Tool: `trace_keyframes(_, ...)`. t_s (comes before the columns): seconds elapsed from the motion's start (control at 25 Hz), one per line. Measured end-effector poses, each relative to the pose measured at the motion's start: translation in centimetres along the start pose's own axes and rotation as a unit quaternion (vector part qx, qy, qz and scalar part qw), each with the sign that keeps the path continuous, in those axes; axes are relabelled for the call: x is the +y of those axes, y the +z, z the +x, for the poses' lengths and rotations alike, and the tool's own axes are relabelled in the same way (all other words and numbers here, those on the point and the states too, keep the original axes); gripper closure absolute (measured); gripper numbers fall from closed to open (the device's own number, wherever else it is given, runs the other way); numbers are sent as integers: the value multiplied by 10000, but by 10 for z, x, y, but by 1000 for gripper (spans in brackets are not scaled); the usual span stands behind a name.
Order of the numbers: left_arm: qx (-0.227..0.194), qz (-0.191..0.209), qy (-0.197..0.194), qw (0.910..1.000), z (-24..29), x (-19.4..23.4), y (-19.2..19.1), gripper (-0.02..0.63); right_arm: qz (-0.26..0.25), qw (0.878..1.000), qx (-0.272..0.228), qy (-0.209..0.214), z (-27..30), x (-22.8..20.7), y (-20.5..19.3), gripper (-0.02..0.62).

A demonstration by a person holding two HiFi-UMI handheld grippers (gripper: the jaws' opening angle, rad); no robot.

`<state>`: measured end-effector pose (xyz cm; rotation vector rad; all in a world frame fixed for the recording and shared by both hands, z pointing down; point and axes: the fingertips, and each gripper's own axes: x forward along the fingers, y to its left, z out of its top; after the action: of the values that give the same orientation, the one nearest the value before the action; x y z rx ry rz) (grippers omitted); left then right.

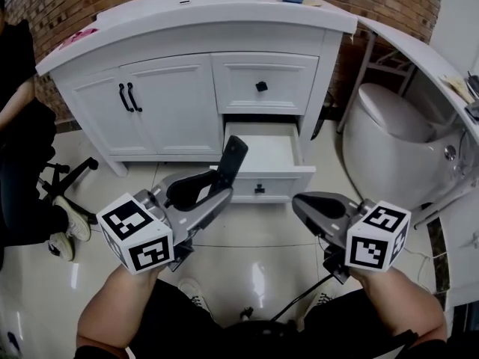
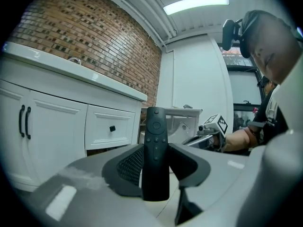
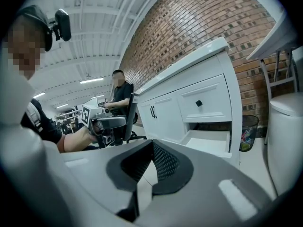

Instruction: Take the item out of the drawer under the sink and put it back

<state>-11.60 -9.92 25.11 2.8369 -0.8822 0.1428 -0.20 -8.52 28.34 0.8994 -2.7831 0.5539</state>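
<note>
A slim black remote control (image 1: pixel 231 162) stands upright between the jaws of my left gripper (image 1: pixel 218 188), which is shut on its lower half. The left gripper view shows the remote (image 2: pixel 155 126) rising out of that gripper (image 2: pixel 156 151), button side toward the camera. It hangs just in front of the open lower drawer (image 1: pixel 263 149) of the white sink cabinet; the drawer's inside looks bare. My right gripper (image 1: pixel 302 202) hovers to the right of the drawer front, jaws together and holding nothing. The right gripper view has its tips (image 3: pixel 150 143) meeting, with the open drawer (image 3: pixel 213 143) beyond.
The upper drawer (image 1: pixel 262 85) and the cabinet doors (image 1: pixel 129 102) are shut. A white toilet (image 1: pixel 389 137) stands at the right, with a mesh bin (image 3: pixel 248 131) beside the cabinet. A seated person on a wheeled chair (image 1: pixel 26 163) is at the left.
</note>
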Motion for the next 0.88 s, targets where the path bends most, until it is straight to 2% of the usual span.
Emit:
trace_keyframes(0.2, 82, -90, -93, 9999, -1, -3, -10, 439, 37, 10000, -32, -42, -3, -1, 2, 592)
trace_keyframes(0.52, 85, 34, -174, 9998, 0, -8, -9, 440, 44, 10000, 8, -87, -2, -4, 1, 592)
trace_keyframes(0.88, 215, -23, -256, 9994, 4, -12, -22, 439, 21, 9999, 77, -80, 1, -4, -3, 592)
